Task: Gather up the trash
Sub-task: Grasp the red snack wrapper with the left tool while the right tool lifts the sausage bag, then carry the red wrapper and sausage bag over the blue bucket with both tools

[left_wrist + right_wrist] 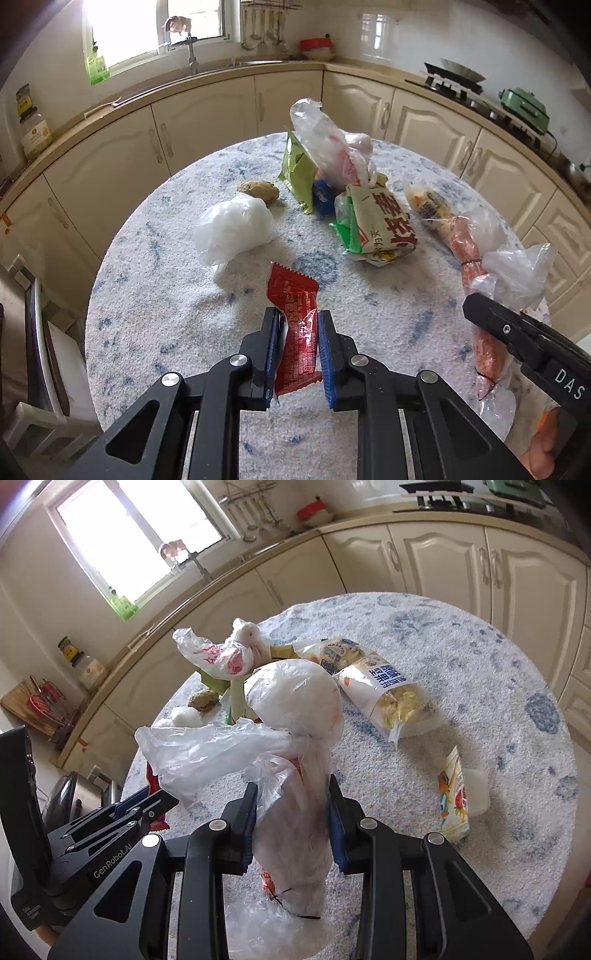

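Note:
My left gripper [299, 317] is shut on a red snack wrapper [295, 325], held just above the round white-and-blue table [166, 325]. My right gripper [291, 790] is shut on a clear plastic bag bundle [295, 738] with orange sausage-like packs inside; the same bundle [476, 266] hangs at the right of the left wrist view, with the right gripper's black finger [495, 317] across it. Further back lie a crumpled white bag [232, 229], a green packet [295, 170], a clear bag with red print [332, 147] and a white-and-green packet [376, 225].
A brown lump [258, 190] lies by the white bag. A snack bag with blue print [388, 690] and a small colourful carton [452, 794] lie on the table's right side. Cream cabinets [207, 118] curve behind the table, with a sink tap [190, 55] and hob [454, 85].

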`<state>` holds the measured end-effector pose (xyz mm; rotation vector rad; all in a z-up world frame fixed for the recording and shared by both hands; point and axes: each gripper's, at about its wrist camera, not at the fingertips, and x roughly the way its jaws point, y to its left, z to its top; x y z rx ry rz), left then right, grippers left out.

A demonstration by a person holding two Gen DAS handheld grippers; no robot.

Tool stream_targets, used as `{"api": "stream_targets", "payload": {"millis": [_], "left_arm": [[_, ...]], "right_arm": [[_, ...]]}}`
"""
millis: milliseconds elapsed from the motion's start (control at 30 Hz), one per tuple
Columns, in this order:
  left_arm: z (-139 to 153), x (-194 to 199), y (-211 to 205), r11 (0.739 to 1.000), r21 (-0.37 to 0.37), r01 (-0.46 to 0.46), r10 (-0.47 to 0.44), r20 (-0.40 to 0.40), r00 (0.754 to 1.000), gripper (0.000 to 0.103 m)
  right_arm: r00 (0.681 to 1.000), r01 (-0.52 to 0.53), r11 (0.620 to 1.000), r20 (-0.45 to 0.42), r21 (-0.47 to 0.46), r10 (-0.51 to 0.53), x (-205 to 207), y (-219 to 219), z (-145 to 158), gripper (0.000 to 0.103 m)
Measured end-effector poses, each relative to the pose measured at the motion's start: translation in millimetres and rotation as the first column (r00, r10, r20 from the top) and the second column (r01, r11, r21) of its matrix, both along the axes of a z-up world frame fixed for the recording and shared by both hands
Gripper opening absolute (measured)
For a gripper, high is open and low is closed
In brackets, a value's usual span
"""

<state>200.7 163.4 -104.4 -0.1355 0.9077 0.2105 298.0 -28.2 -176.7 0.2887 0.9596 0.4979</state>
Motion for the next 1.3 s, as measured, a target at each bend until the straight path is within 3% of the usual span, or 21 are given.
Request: {"api": "stream_targets", "payload": {"millis": [400, 833, 1067, 1300], "left_arm": [[20.7, -46.0, -51.9, 0.998, -0.004, 0.063, -0.063, 0.05, 0.997, 0.017], [17.1, -31.6, -121.4, 0.978, -0.03, 0.205, -0.203, 0.046, 0.978, 0.017], [14.6, -10.2, -186.0, 0.93, -0.029, 0.366, -0.364, 0.056, 0.93, 0.017], [-6.6, 20.9, -264.5, 0.847, -0.052, 0.529, -0.529, 0.006, 0.848, 0.017]], "right_arm": [[1.0, 0.005, 1.0, 0.008, 0.017, -0.005, -38.0, -26.1, 10.4, 0.032], [0.984, 0.171, 0.985, 0.037, 0.019, -0.172, -62.9, -105.2, 21.8, 0.032], [0.938, 0.343, 0.939, 0.04, 0.008, -0.343, -78.4, -175.2, 23.3, 0.032], [0.838, 0.546, 0.836, 0.0, -0.053, -0.546, -102.4, -257.4, 5.7, 0.033]]}}
